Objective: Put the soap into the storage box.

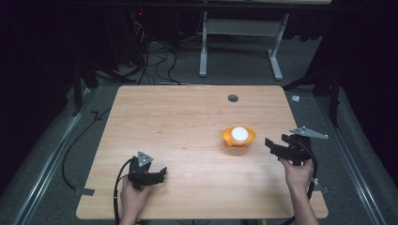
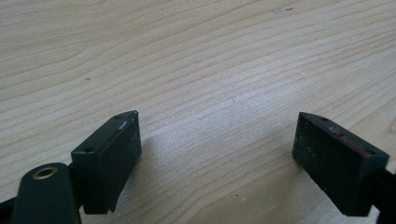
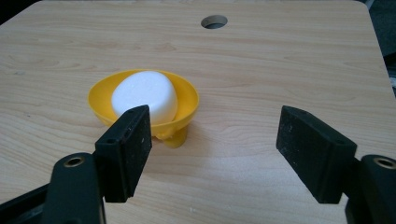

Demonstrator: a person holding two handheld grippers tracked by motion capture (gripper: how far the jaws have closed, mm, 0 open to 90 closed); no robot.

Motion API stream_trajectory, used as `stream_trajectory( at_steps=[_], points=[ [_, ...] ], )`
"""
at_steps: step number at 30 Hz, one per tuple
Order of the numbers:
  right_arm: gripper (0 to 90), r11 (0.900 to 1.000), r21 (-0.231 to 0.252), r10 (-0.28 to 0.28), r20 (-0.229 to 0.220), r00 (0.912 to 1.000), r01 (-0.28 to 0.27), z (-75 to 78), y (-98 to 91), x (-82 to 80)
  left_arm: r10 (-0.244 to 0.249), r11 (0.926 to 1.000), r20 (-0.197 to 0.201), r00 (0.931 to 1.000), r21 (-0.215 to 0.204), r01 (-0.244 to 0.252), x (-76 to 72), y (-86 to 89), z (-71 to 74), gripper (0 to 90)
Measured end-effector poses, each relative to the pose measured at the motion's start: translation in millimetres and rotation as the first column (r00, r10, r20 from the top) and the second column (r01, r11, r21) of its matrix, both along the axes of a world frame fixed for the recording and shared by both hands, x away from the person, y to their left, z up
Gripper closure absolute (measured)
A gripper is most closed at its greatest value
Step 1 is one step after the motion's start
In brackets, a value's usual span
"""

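A yellow dish (image 1: 239, 137) stands right of the table's middle, holding a white oval bar like soap (image 1: 239, 133). In the right gripper view the dish (image 3: 188, 100) and the white bar (image 3: 144, 95) lie just beyond my left jaw. My right gripper (image 1: 271, 146) is open at the table's right edge, a short way right of the dish, with nothing between its jaws (image 3: 215, 151). My left gripper (image 1: 162, 174) is open over the near left of the table, far from the dish. Bare wood shows between its jaws (image 2: 217, 158).
The wooden table (image 1: 178, 122) has a round cable hole (image 1: 233, 98) near its far edge, also visible in the right gripper view (image 3: 214, 21). Beyond the table stand a white desk frame (image 1: 241, 42) and loose cables on the floor (image 1: 155, 61).
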State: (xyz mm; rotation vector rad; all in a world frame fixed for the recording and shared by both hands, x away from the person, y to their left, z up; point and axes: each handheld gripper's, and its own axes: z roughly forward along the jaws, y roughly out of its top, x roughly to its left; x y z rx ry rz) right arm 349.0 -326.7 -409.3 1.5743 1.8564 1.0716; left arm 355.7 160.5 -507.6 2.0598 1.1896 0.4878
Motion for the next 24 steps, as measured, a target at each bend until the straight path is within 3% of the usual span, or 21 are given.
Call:
stream_trajectory(
  at_steps=[7,14,24],
  points=[
    [28.6,0.9999,0.010,0.007,-0.018,0.9998,-0.007,-7.6,-3.0,-6.0,0.000,1.0000,0.000,1.0000,0.000,0.000,0.0,0.0,0.0,15.9],
    [30.7,0.9999,0.012,0.003,0.014,0.9999,-0.003,-11.2,-3.8,-15.8,0.000,1.0000,0.000,1.0000,0.000,0.000,0.0,0.0,0.0,15.9],
    [30.6,0.9999,0.013,0.010,0.006,0.9999,-0.010,-21.3,-2.3,-21.7,0.000,1.0000,0.000,1.0000,0.000,0.000,0.0,0.0,0.0,15.9]
  ],
)
